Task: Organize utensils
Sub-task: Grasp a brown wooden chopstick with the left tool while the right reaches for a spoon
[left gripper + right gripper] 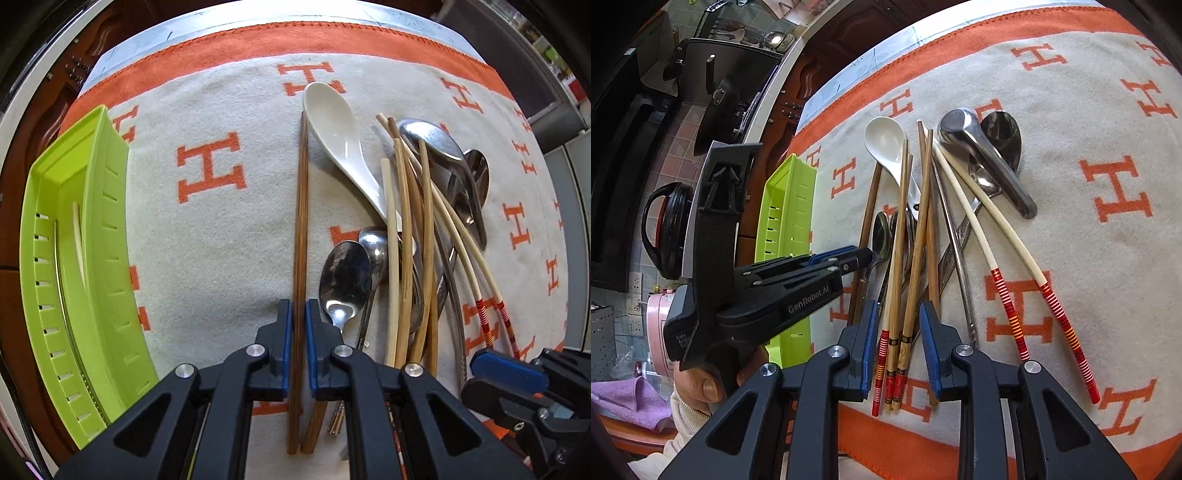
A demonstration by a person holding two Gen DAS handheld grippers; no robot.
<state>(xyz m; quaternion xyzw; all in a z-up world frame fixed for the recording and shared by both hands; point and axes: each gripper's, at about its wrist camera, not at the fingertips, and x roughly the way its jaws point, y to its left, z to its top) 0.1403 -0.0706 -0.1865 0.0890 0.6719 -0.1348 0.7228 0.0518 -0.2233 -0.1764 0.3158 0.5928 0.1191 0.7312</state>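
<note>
On a cream-and-orange cloth (221, 229), the left gripper (298, 325) points straight down, its blue pads clamped on a dark wooden chopstick (301, 206) lying beside a white ceramic spoon (338, 133). The right gripper (899, 343) hovers half-open over the heap of chopsticks and spoons (934, 206) — pads apart, gripping nothing — with the green tray (81, 258) at the cloth's left edge.

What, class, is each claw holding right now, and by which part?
The left claw is shut on the dark brown chopsticks, toward their near end. The right claw is open around light chopsticks, gripping nothing.
</note>
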